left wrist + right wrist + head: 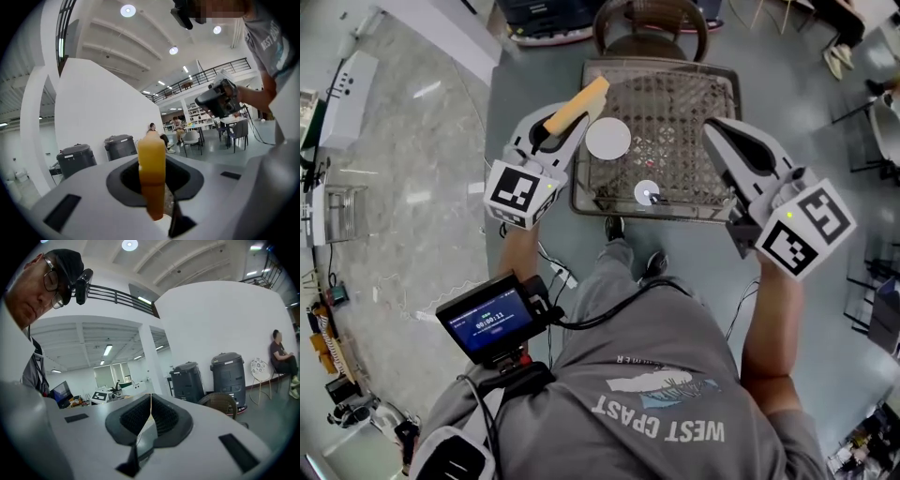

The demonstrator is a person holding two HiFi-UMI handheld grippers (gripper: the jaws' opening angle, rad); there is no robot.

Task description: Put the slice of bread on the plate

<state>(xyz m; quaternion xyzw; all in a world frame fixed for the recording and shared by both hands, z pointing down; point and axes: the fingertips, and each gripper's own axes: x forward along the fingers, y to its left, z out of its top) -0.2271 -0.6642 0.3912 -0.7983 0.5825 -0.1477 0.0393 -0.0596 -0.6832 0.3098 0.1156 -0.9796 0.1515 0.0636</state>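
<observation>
Pointing forward over the desk's (684, 112) left edge, left tongs (569, 125) clamp the bread (581, 101) edge-on, just left of the plate (607, 138); its lower end is hidden. Right tongs (715, 131), pressed together and seemingly empty, point forward too.

The slice of bread (577, 105) is pale yellow with an orange-brown edge. The plate (607, 139) is plain white. The counter (684, 122) is a grey-brown open woven lattice. The left tool (574, 120) and right tool (714, 133) have light grey shells, black pads and black-and-white square-marker cubes. The floor (403, 244) is mottled pale grey.
</observation>
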